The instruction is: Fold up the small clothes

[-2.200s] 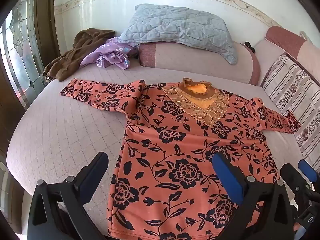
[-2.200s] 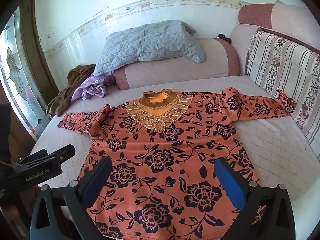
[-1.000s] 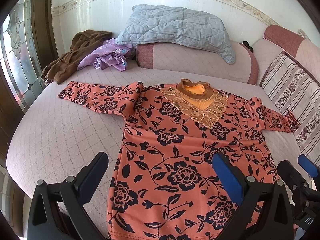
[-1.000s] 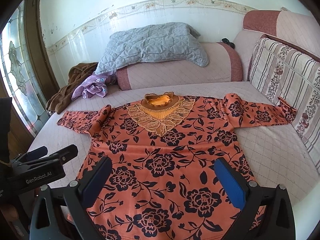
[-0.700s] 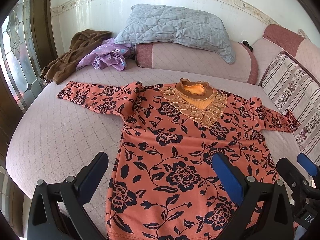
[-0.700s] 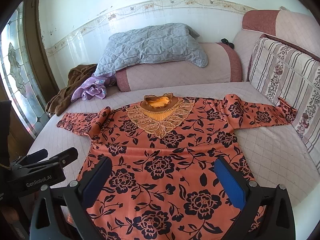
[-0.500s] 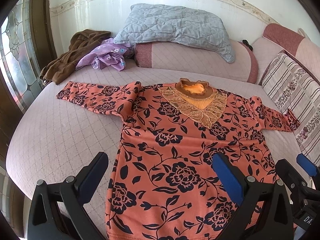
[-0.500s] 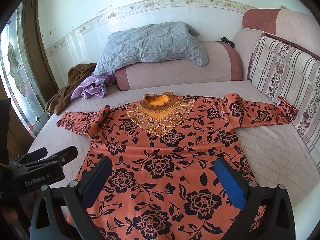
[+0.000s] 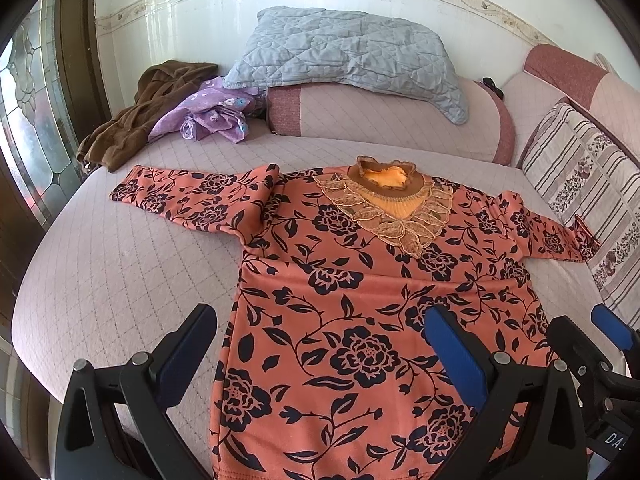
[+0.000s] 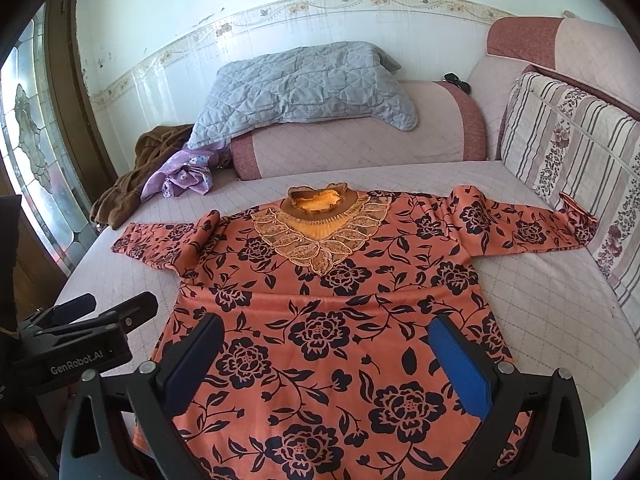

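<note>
While both tongs (image 9: pixel 320 356) (image 10: pixel 328 360) gape, blouse (image 9: pixel 360 300) lies flat beneath.

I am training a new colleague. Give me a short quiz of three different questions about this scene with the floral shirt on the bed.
1. True or false: the orange floral shirt lies spread flat with both sleeves out.
2. Which lies on the bolster? A) grey quilt B) brown garment C) purple cloth
3. Fill in: both the left hand-held gripper and the right hand-held gripper are ___ and hold nothing.

Key: 1 true; 2 A, the grey quilt; 3 open.
</note>
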`<state>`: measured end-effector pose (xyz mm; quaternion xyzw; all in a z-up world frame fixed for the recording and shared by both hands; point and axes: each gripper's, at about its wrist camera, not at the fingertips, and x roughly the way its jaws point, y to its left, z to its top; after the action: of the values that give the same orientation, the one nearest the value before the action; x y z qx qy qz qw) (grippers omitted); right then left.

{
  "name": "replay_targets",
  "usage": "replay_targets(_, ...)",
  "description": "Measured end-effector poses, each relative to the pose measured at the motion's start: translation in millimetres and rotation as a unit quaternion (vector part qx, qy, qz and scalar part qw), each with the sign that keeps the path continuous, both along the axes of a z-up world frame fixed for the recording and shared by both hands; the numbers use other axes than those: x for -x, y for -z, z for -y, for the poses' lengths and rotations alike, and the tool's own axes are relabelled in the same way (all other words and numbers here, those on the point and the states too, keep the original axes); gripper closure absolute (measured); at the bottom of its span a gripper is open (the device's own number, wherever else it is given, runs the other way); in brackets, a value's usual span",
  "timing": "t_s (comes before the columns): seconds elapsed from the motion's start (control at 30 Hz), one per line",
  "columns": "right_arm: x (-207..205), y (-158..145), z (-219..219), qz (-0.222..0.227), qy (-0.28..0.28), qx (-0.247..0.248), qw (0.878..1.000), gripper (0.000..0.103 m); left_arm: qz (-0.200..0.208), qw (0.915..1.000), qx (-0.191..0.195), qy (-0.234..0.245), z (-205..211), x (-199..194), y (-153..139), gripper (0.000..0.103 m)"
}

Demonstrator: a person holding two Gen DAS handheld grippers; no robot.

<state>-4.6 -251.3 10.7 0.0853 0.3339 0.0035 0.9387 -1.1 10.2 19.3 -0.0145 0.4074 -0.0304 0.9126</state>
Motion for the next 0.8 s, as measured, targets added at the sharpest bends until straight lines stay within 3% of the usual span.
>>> replay_targets(0.8,-3.5,2.8,5.7,-0.010,0.007,0.002,1.000,0.000,0.000,1.0000,-0.006,0.004,7.2,-2.4,-0.1,0.000)
